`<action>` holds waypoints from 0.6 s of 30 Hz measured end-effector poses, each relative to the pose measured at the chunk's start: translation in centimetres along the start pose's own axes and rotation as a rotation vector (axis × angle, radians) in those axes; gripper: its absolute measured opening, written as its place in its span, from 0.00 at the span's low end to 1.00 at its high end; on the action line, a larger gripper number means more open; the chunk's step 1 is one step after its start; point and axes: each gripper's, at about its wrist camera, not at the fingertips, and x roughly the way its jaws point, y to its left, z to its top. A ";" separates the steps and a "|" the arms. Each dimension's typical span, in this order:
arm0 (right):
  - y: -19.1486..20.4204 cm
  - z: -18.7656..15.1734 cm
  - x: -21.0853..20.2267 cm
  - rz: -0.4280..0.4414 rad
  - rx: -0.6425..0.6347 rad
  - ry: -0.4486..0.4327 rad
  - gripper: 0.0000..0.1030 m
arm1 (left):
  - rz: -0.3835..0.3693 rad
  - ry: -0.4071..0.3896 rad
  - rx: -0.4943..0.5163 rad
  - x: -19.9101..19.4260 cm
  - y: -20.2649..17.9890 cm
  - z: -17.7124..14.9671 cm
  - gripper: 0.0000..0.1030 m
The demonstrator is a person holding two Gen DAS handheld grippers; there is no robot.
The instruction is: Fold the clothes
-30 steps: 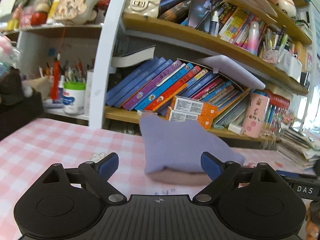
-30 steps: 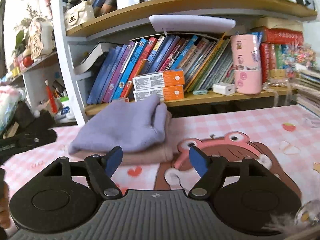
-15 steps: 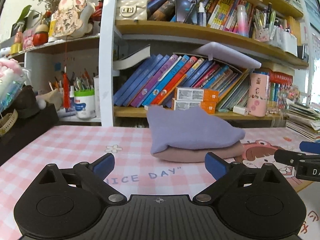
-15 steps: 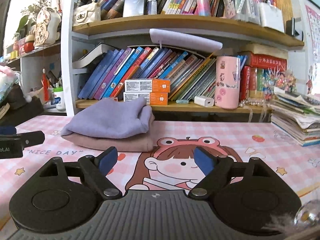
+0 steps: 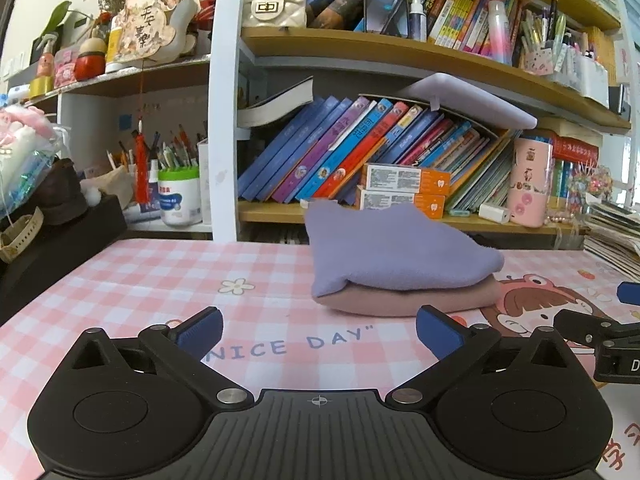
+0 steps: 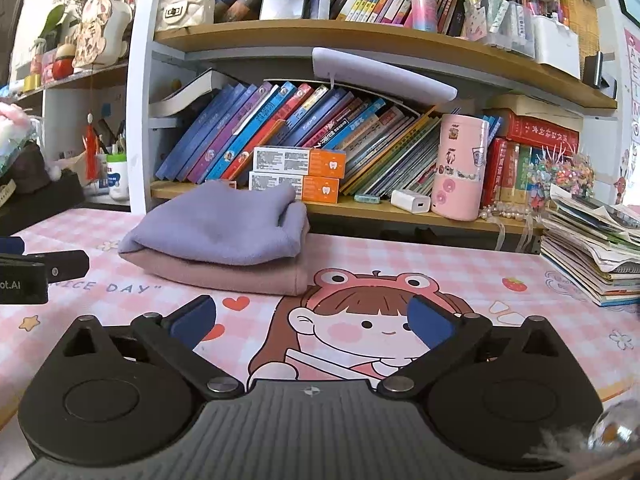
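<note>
Two folded garments sit stacked at the back of the bench, just in front of the bookshelf: the lilac garment on top, the pink garment beneath; the left claw and the right claw hover short of the pile, both spread wide with nothing between the pads. The fold looks done, so the step in hand reads as letting go and backing off; doing it well means keeping the claws wide and drawing straight away, clear of the loose lilac corner, so the stack is not dragged or tipped. Against a second ago, both claws have just been opening, the right one markedly; the pile now appears farther off and the views level rather than tilted.
</note>
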 end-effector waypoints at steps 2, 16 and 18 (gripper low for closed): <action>0.0 0.0 0.1 0.000 0.001 0.004 1.00 | 0.000 0.001 0.001 0.0 0.0 0.0 1.00; -0.2 0.0 0.2 0.009 0.015 0.015 1.00 | 0.016 -0.014 0.043 -0.3 -0.7 0.0 1.00; -0.3 0.1 0.3 0.011 0.016 0.016 1.00 | 0.018 -0.013 0.041 -0.3 -0.7 0.0 1.00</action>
